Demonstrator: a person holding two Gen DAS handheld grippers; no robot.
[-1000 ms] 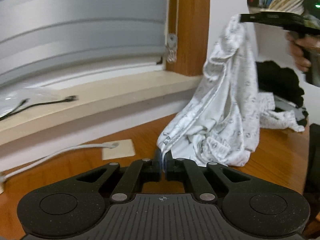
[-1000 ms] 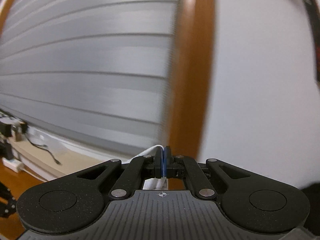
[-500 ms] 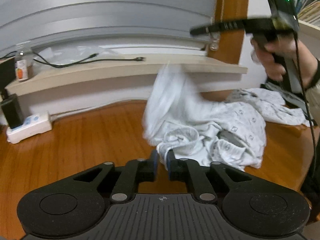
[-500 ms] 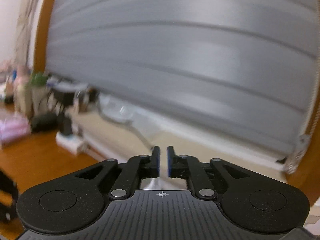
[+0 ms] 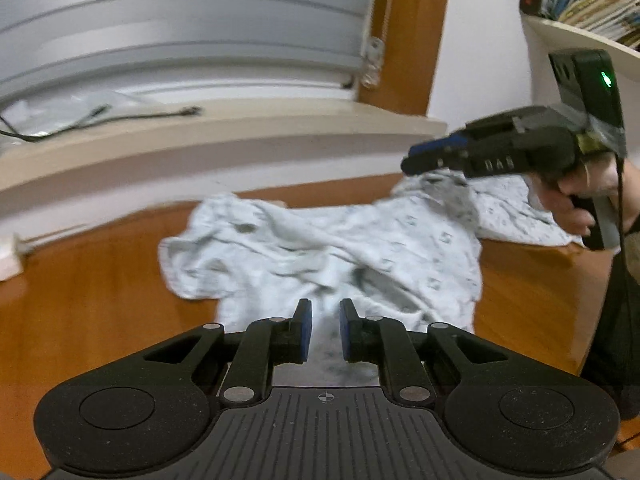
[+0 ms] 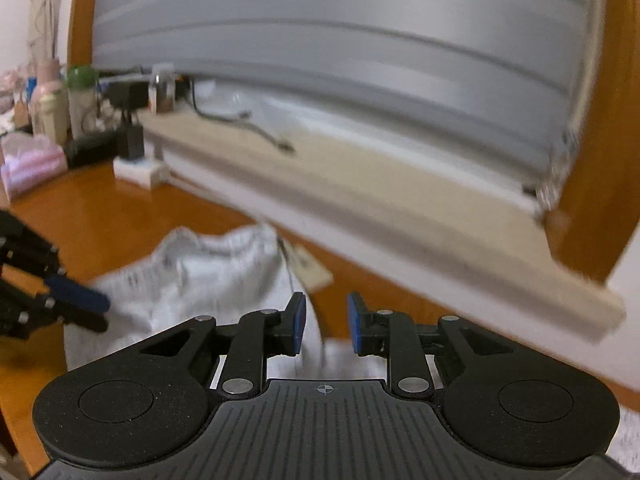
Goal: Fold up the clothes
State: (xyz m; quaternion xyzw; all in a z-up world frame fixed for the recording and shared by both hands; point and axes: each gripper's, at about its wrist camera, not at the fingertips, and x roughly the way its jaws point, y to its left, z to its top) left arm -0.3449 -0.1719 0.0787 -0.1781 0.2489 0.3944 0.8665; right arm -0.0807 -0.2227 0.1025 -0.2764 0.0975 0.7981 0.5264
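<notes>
While both sets of jaws have just been opening, empty, the garment lies crumpled on the table, its length seemingly running left to right; the left gripper hovers over its near edge, the right gripper over its right end.

Both wrist views look down, close over the same crumpled garment.

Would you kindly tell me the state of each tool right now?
Left tool: open, just been opening, holding nothing; white garment lies beneath.
Right tool: open, just been opening, holding nothing.
</notes>
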